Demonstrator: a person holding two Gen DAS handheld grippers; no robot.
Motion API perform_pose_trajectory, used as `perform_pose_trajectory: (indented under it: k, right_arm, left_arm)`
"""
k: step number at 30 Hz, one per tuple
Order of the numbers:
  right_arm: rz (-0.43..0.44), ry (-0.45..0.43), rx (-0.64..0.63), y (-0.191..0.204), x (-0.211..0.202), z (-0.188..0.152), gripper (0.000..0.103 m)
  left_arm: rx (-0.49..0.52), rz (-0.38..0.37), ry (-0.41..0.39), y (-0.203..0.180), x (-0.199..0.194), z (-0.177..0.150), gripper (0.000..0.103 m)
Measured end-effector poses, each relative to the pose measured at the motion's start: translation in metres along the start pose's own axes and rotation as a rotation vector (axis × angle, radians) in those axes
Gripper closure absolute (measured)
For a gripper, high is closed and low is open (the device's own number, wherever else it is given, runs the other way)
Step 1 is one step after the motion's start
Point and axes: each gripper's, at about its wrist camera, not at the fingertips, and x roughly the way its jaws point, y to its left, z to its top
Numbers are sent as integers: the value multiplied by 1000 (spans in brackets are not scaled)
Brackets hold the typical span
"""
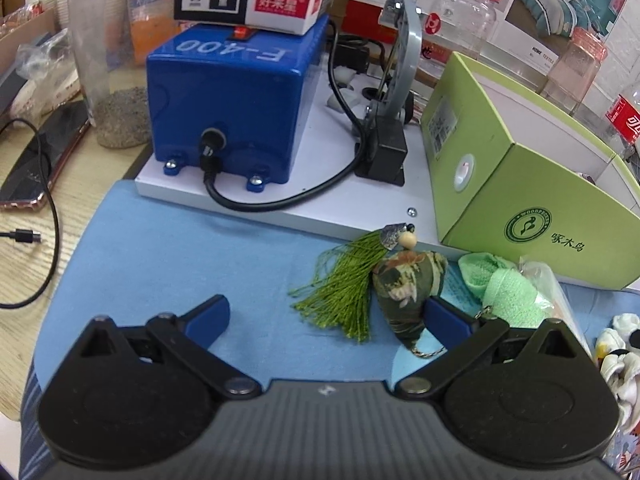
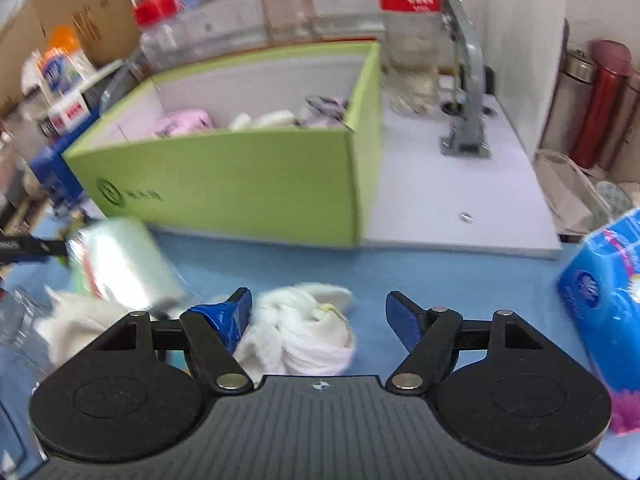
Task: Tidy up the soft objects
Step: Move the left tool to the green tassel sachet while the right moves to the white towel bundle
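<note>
My left gripper point(image 1: 326, 316) is open over the blue mat point(image 1: 180, 264). A camouflage-cloth sachet point(image 1: 408, 288) with a green tassel point(image 1: 344, 292) lies just inside its right finger point(image 1: 444, 320), not pinched. Light green towels point(image 1: 504, 292) lie behind it. My right gripper point(image 2: 320, 312) stands open, and a white fluffy cloth point(image 2: 308, 332) lies between its fingers, against the left finger point(image 2: 236, 316) and well apart from the right one. A wrapped roll point(image 2: 124, 264) sits to the left. The green box point(image 2: 240, 184) behind holds pink and white soft items point(image 2: 188, 122).
A blue machine point(image 1: 228, 108) on a white board point(image 1: 320, 184) stands behind the mat, with a black cable. A phone point(image 1: 44, 156) and cord lie left. A blue tissue pack point(image 2: 604, 300) sits right. Bottles and flasks crowd the back. A white plush toy point(image 1: 618, 356) lies at the right.
</note>
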Motion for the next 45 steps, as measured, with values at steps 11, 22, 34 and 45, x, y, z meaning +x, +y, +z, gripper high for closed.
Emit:
perform_pose_trajectory:
  k: [11, 22, 34, 45]
  right_arm:
    - [-145, -9, 52, -40, -75, -73, 42]
    - [-263, -140, 184, -47, -47, -67, 42]
    - [-289, -196, 317, -62, -43, -65, 42]
    - [-339, -180, 217, -51, -17, -54, 41]
  left_arm:
    - [5, 4, -1, -1, 1, -3, 1]
    - [85, 61, 16, -12, 5, -7, 1]
    - [111, 19, 11, -15, 5, -7, 1]
    - [156, -20, -20, -10, -5, -5, 1]
